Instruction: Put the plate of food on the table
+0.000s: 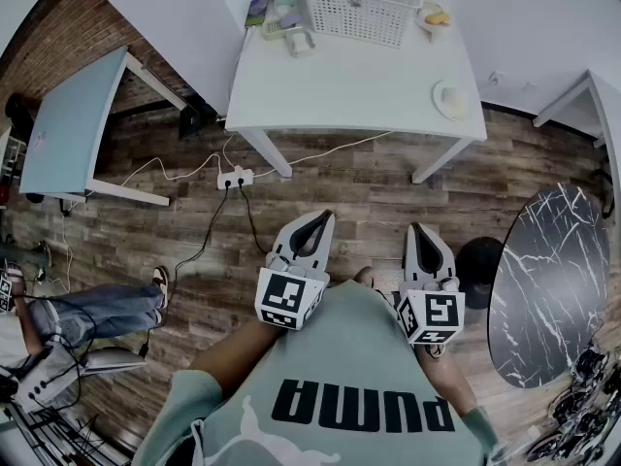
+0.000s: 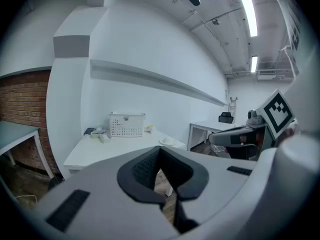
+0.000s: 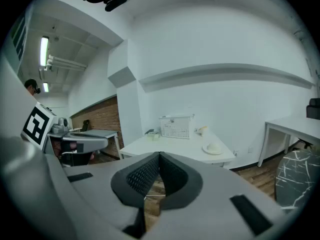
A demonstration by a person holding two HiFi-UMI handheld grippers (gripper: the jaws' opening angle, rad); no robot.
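Observation:
The plate of food (image 1: 452, 99) is a white plate with a pale mound on it, resting near the right edge of the white table (image 1: 349, 85). It also shows small in the left gripper view as the plate (image 2: 167, 141) and in the right gripper view as the plate (image 3: 213, 148). My left gripper (image 1: 315, 223) and right gripper (image 1: 424, 236) are held side by side close to my body, over the wood floor and well short of the table. In the gripper views, the left gripper (image 2: 159, 154) and the right gripper (image 3: 159, 159) are both shut with nothing in them.
A white basket (image 1: 361, 6), a small bowl of yellow food (image 1: 436, 16) and small items stand at the table's far edge. A power strip (image 1: 235, 177) with cables lies on the floor. A blue-grey table (image 1: 68, 124) stands left, a marble round table (image 1: 553, 280) right, a seated person (image 1: 97, 309) lower left.

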